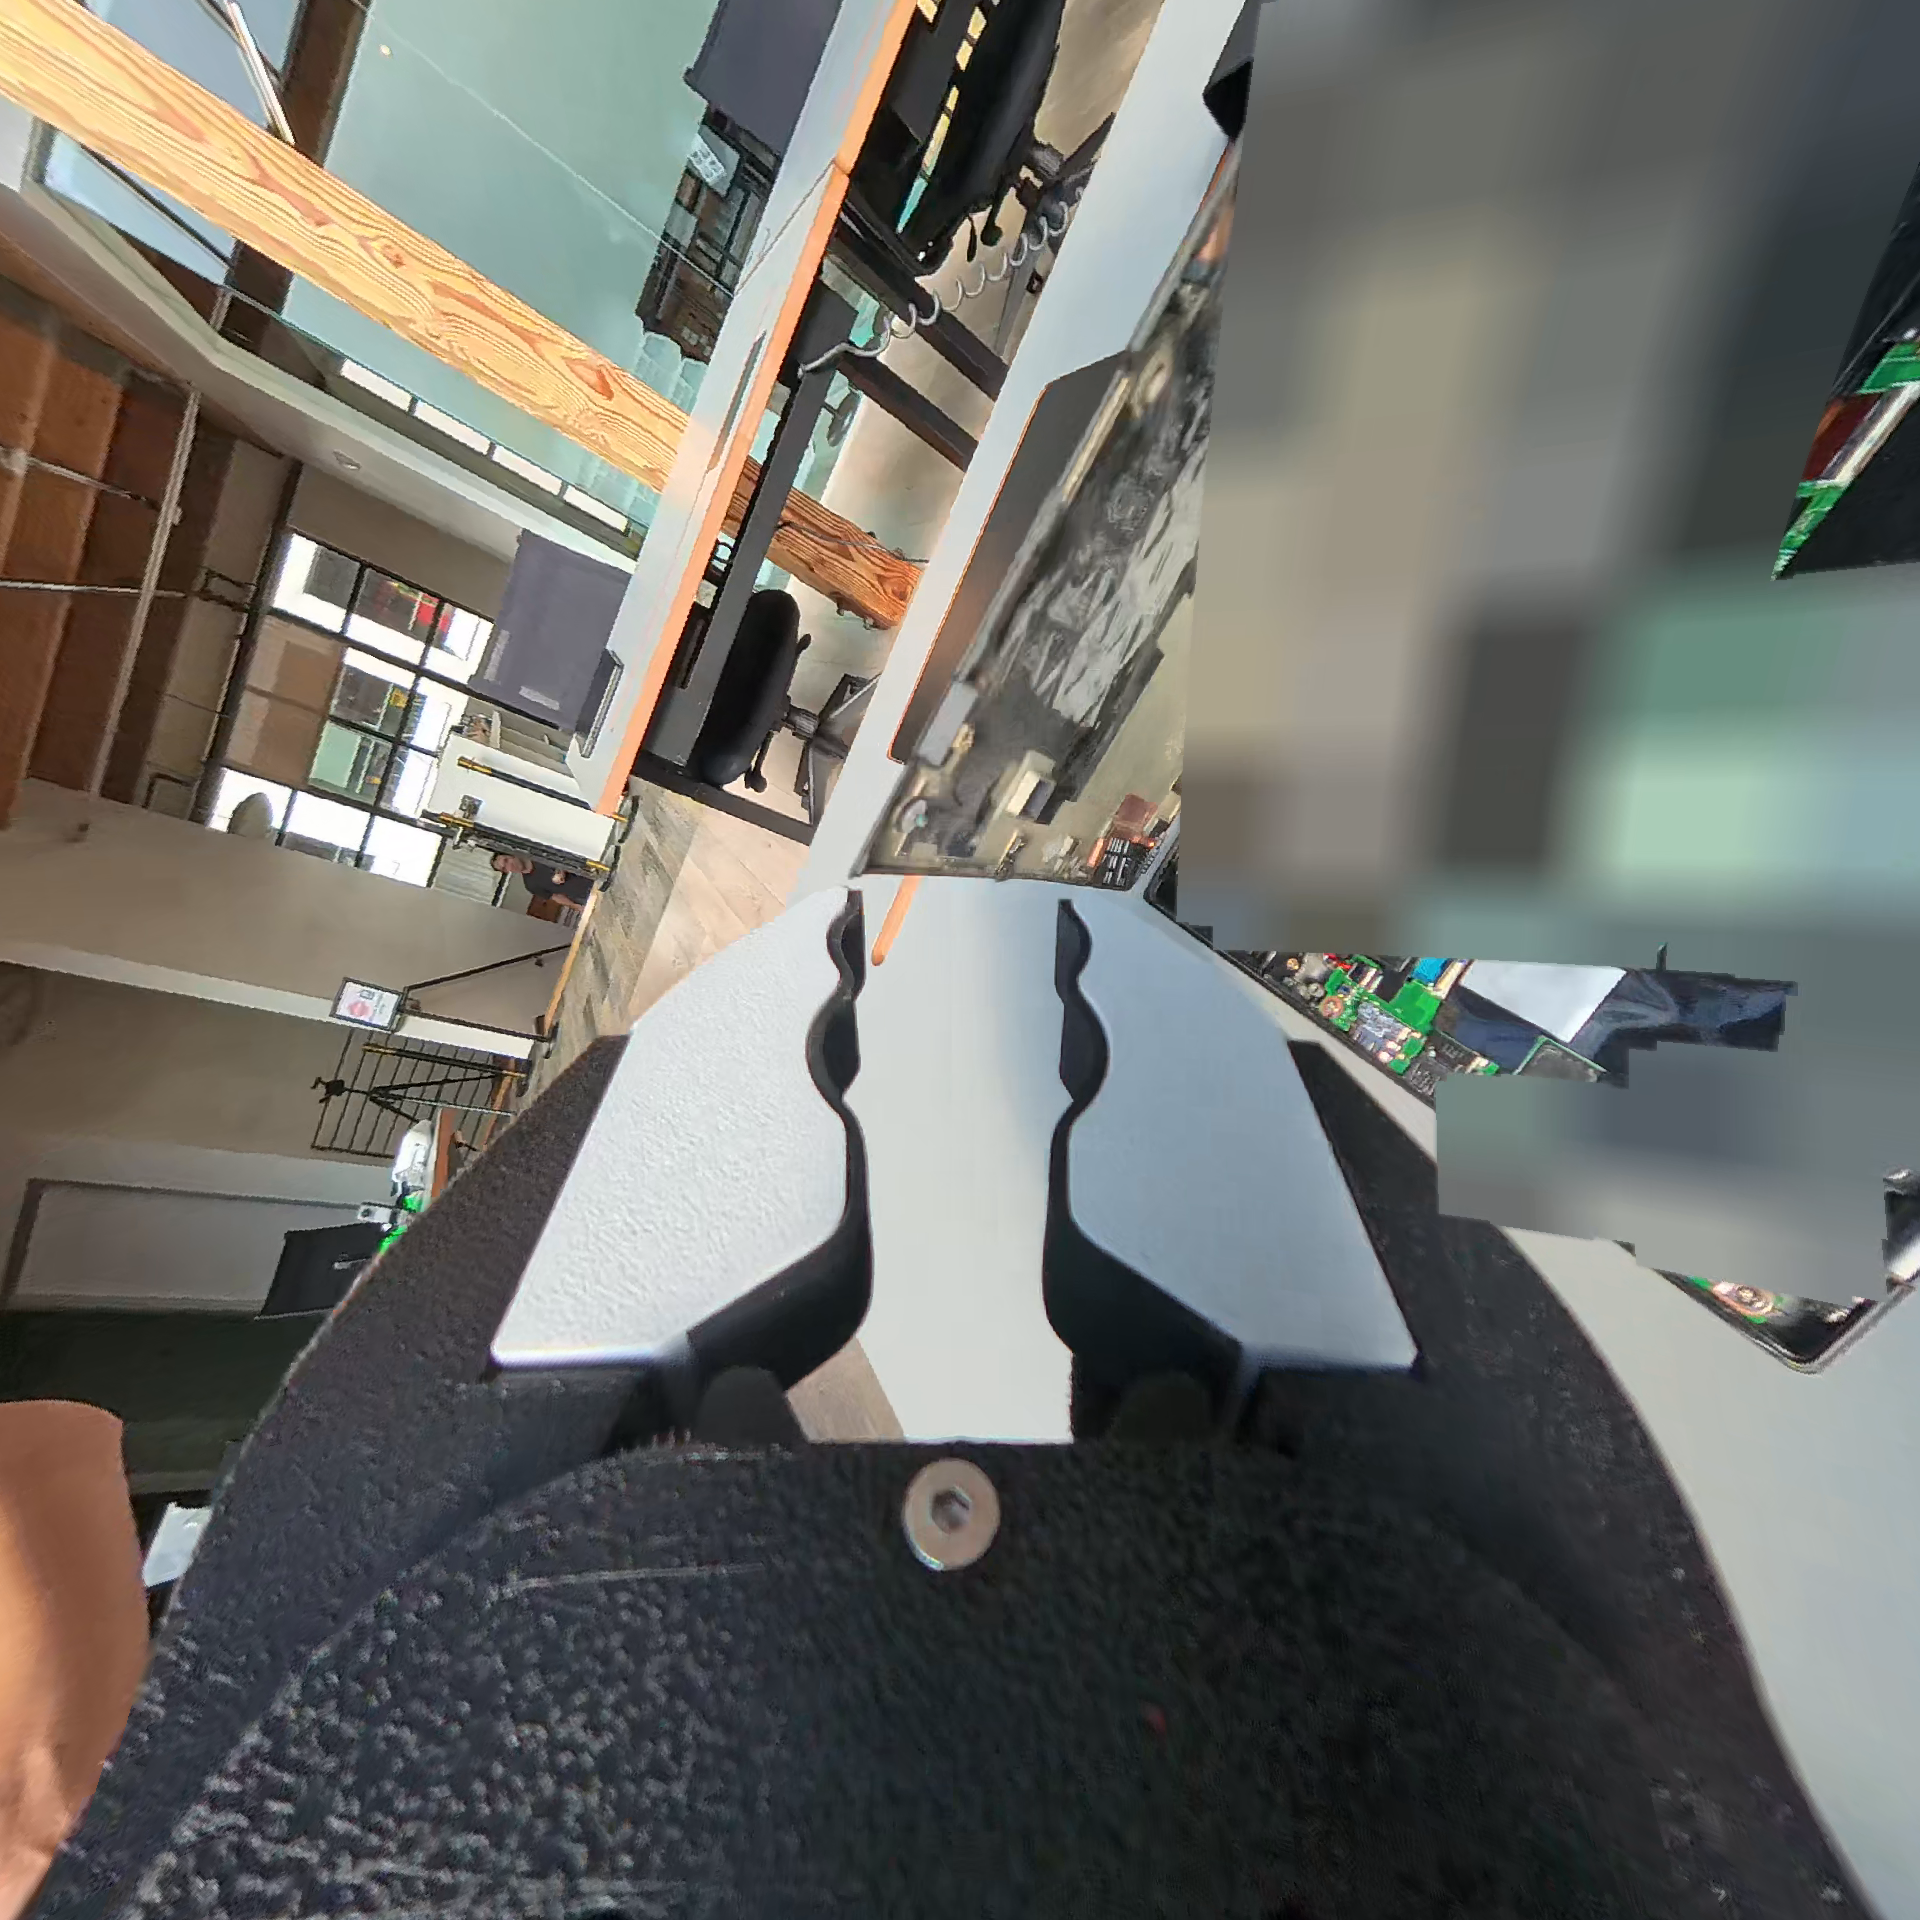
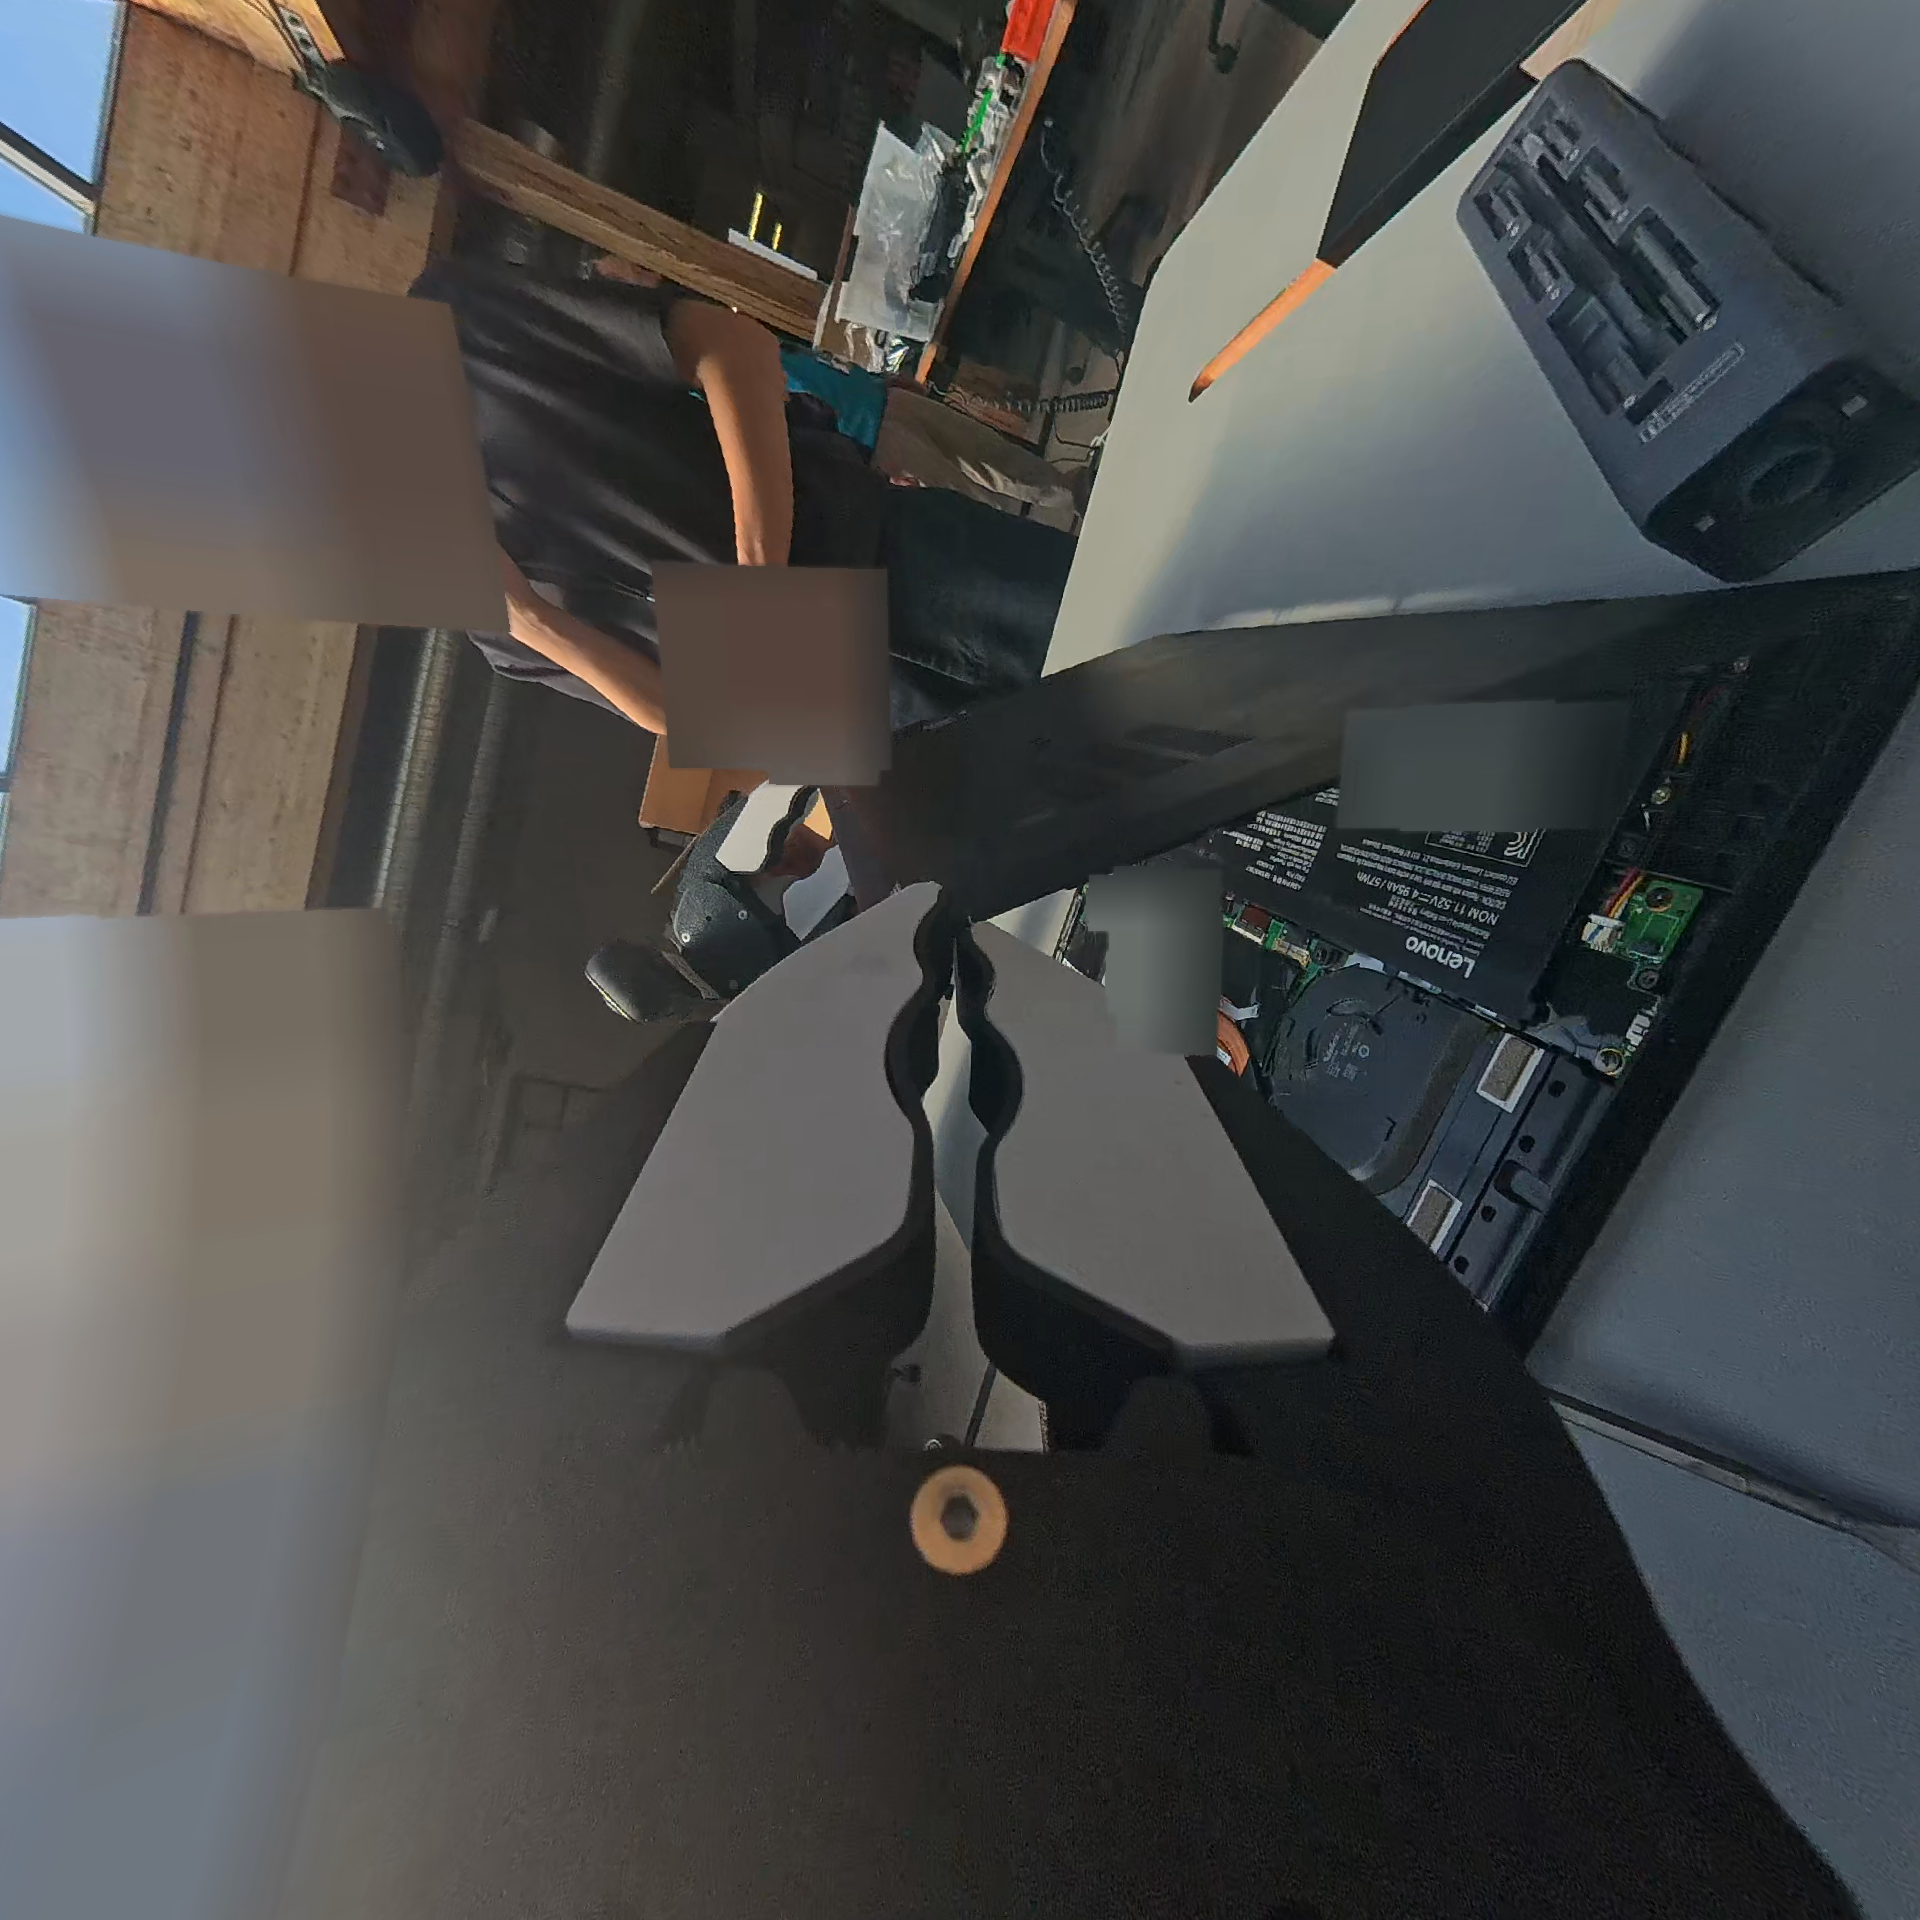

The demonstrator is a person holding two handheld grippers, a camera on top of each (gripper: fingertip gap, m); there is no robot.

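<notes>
My right gripper [image 2: 948,925] is shut on the edge of a black laptop bottom cover [image 2: 1195,769] and holds it tilted up off the opened laptop [image 2: 1455,1039], whose battery, fan and green boards show underneath. In the left wrist view the raised cover [image 1: 1070,623] shows its foil-lined inner side just ahead of my left gripper [image 1: 961,920]. My left gripper is open with nothing between its fingers, close to the cover's lower edge. It also shows open in the right wrist view [image 2: 758,862], left of the cover. The laptop's boards [image 1: 1392,1013] lie to its right.
An orange stick tip [image 1: 891,925] lies on the white table [image 1: 966,1143] by my left finger. A dark box with slots [image 2: 1683,312] sits on the table beyond the laptop. A person [image 2: 623,436] stands at the far side. Desks and office chairs [image 1: 748,686] stand behind. Spacing between my two grippers at the tips: around 30 centimetres.
</notes>
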